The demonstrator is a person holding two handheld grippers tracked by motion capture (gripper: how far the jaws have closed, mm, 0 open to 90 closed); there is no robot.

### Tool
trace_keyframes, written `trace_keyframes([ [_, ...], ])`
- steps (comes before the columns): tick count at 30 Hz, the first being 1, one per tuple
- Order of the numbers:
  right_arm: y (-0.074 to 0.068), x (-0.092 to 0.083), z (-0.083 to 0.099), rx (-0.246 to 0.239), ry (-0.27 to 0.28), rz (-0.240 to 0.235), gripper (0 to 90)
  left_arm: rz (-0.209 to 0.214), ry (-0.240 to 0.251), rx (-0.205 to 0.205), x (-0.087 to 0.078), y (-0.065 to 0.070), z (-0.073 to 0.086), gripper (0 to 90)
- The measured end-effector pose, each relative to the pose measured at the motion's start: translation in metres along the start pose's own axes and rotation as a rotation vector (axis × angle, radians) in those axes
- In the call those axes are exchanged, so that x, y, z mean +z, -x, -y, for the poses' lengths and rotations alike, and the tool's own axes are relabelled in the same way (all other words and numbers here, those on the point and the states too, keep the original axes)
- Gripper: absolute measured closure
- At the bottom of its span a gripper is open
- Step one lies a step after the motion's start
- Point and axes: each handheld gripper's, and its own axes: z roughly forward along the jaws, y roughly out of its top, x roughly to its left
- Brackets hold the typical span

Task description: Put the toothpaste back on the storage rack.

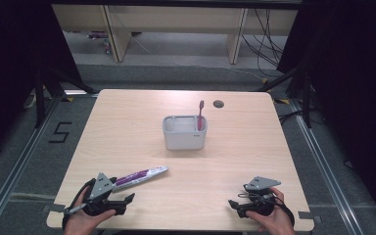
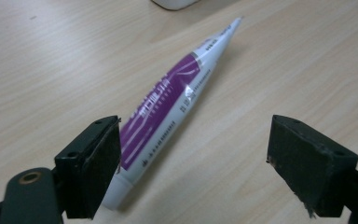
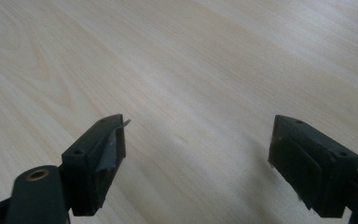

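A pale wooden table (image 1: 142, 112) with rounded corners and fine straight grain stands on a grey floor between metal floor rails, with black curtains at either side and light wooden furniture legs and loose cables beyond its far edge; a small round hole (image 1: 219, 104) sits near the far edge, right of centre. At the near left corner a hand holds the left gripper (image 1: 122, 201), matte black with a grey three-cornered plate on top, its jaws spread wide apart and holding nothing. Just beyond it lies the toothpaste tube (image 1: 139, 177), a soft, glossy purple and white tube lying flat, pointing away toward the middle of the table; in the left gripper view the tube (image 2: 168, 102) runs up from beside the left jaw, its white cap end close against that jaw's pad and its flat crimped tail farthest off. In the middle of the table stands a grey plastic holder (image 1: 184, 139), boxy with rounded corners, and a pink toothbrush (image 1: 200, 115) stands upright in its right end. At the near right corner the right gripper (image 1: 235, 204) rests in the other hand, jaws likewise parted over bare wood
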Motion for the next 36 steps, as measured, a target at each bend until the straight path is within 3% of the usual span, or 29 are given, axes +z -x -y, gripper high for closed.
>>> trace_keyframes([
  [4,0.000,0.000,0.000,0.003,-0.004,-0.003,19.5,0.011,-0.032,0.022,0.003,-0.003,-0.009,19.2],
  [15,0.001,0.000,0.000,0.013,0.003,-0.021,19.9,0.050,-0.175,0.090,0.035,-0.010,-0.032,22.2],
  [21,0.001,0.000,0.000,0.012,-0.006,-0.023,20.0,0.051,-0.202,0.101,0.045,-0.010,-0.035,23.3],
  [24,0.001,0.003,0.001,-0.007,0.033,-0.019,20.1,0.053,-0.228,0.113,0.053,-0.012,-0.040,24.4],
  [26,-0.003,0.001,0.001,0.039,0.016,-0.015,20.2,0.057,-0.246,0.127,0.057,-0.014,-0.043,24.5],
  [27,-0.001,0.002,0.001,0.016,0.019,-0.013,20.2,0.057,-0.252,0.137,0.058,-0.015,-0.045,25.2],
  [31,0.000,0.001,0.001,0.028,0.018,-0.019,20.3,0.067,-0.280,0.159,0.063,-0.017,-0.049,27.0],
  [32,0.001,-0.001,0.000,0.015,-0.004,-0.018,20.4,0.072,-0.287,0.161,0.064,-0.018,-0.049,27.5],
  [36,0.001,0.000,0.000,0.007,0.001,-0.015,20.4,0.085,-0.311,0.168,0.071,-0.022,-0.051,29.8],
])
